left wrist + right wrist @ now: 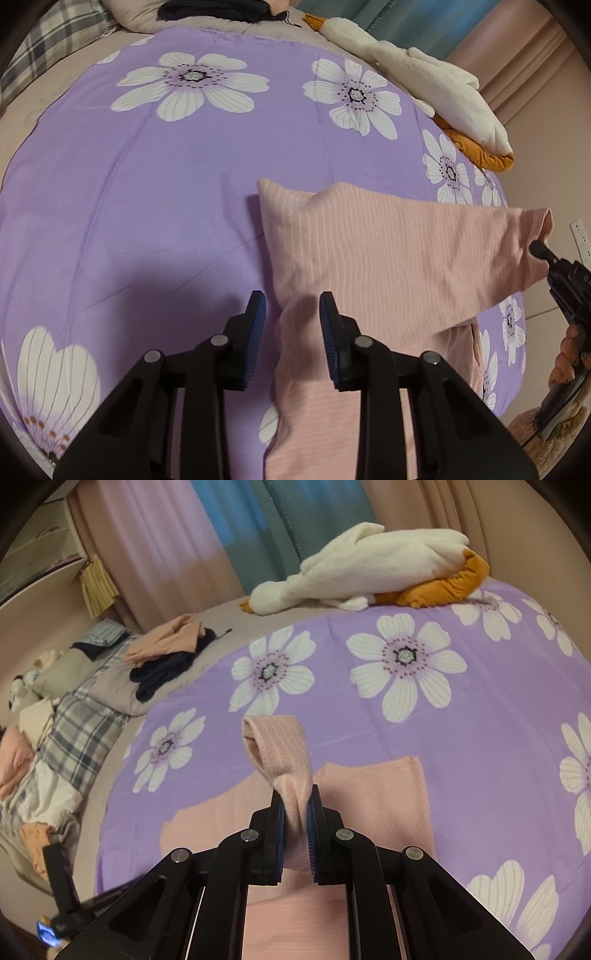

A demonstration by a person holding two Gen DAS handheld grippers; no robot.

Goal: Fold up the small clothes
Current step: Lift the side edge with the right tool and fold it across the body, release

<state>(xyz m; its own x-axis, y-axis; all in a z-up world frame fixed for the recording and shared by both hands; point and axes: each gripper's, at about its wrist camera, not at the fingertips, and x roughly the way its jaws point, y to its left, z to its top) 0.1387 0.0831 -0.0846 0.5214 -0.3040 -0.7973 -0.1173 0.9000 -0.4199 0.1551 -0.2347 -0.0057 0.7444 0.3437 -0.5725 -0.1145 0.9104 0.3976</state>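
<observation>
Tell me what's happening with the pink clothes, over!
Right gripper clamped on pink garment, edge lifted. Left gripper open, fabric between the fingers, not pinched. Nothing in the way on the purple sheet.

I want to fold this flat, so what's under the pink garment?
The pink garment lies on the purple flowered sheet, one end lifted by the right gripper. Whatever lies beneath its flat part is covered.

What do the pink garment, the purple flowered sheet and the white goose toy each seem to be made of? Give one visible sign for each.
Pink garment: probably a soft ribbed knit; fine pale stripes, limp drape.
Purple flowered sheet: seemingly thin, smooth woven fabric; printed flowers, shallow creases, faint sheen.
White goose toy: plush pile; fuzzy, matte surface, padded shape.
</observation>
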